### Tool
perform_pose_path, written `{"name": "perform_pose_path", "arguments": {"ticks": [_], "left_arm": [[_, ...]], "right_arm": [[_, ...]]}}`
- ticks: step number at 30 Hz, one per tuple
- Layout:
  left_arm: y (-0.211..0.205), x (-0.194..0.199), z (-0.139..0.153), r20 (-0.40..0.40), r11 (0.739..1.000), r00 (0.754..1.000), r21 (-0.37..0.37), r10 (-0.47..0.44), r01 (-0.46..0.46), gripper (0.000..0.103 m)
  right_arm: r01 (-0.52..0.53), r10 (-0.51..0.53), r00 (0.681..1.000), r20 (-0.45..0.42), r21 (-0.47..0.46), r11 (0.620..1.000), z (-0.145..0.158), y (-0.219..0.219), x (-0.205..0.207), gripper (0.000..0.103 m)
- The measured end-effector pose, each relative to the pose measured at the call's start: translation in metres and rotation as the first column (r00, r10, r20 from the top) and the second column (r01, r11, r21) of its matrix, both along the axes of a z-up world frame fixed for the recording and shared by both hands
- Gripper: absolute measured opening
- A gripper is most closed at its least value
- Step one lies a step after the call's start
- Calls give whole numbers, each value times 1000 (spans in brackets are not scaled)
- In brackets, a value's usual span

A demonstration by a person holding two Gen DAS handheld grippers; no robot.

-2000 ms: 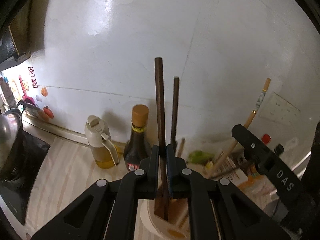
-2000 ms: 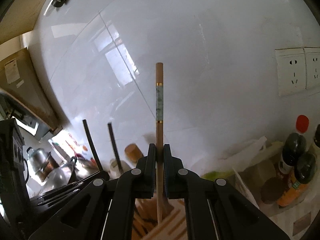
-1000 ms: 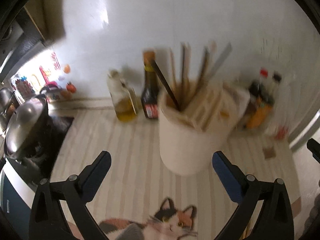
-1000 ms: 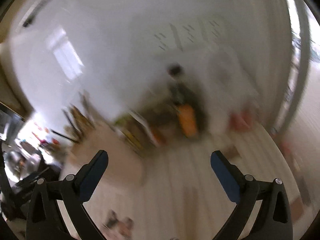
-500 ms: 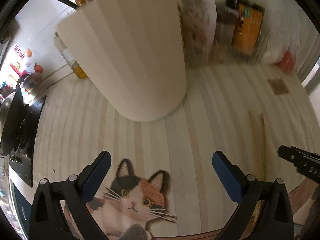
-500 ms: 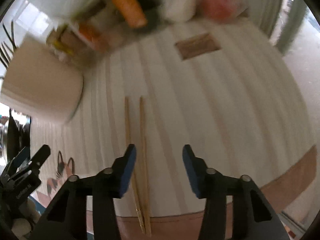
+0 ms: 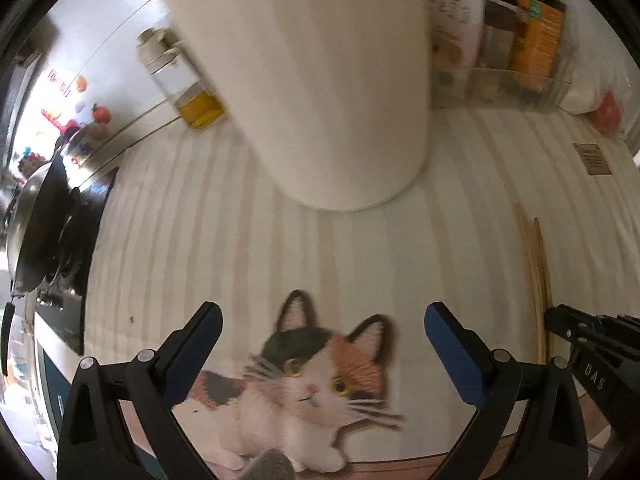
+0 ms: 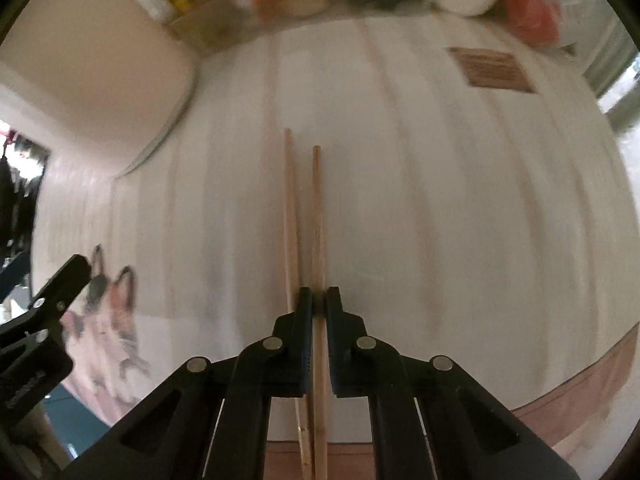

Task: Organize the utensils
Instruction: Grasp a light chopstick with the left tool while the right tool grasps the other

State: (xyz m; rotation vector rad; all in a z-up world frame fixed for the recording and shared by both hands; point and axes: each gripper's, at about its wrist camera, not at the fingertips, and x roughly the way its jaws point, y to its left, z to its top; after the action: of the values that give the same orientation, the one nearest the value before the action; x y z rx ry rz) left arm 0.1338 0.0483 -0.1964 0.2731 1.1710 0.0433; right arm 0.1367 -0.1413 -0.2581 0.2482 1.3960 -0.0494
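Two pale wooden chopsticks lie side by side on the striped mat. In the right wrist view my right gripper (image 8: 316,304) points steeply down at them. Its jaws are closing, and the right chopstick (image 8: 317,216) runs between the pads, which touch it on both sides. The left chopstick (image 8: 290,208) passes just outside and under the left finger (image 8: 302,320). The cream utensil holder (image 8: 80,60) stands at the upper left. My left gripper (image 7: 322,336) hangs open and holds nothing, above the cat picture (image 7: 312,376) and in front of the holder (image 7: 320,80). The chopsticks (image 7: 536,272) show at the right of that view.
An oil bottle (image 7: 188,80) stands left of the holder, and a pot on a stove (image 7: 36,220) is at the far left. A tray of condiment bottles (image 7: 520,40) lines the back wall. The mat's brown front edge (image 8: 580,392) is close by.
Both grippers came down from the holder's rim toward the mat. The right jaws went from wide open to nearly closed around one chopstick. The left jaws stayed open.
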Motion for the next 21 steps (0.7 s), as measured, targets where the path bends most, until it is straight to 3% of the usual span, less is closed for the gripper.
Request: {"name": "perform_pose_path", "arguments": {"ticks": [3,8,11,17,21], "left_arm": [[20,-2,-4,-16,999,999,7,35,-35,103],[35,-7,-11,-58,997,995,-20,75,-76,103],[20,-7,-11,-78,997,996,-64,44,-49,103],[-24,7,-31,-151,994,988,-111,-34,18,102],[-50,16,-47,-189,989,977,-127,-100,77,75]], "right_arm": [[-17,17,1000,0,40,999,-2,22,1,7],[-32,33,999,-10,24,999,-1,33,1,6],[-31,31,999,-27,-25,999,-1,21,3,6],[15,-18,997,-74,-39,999,3,-20,-24,7],[44,-46,996,-80,-30,999,4,-36,-35,7]]}}
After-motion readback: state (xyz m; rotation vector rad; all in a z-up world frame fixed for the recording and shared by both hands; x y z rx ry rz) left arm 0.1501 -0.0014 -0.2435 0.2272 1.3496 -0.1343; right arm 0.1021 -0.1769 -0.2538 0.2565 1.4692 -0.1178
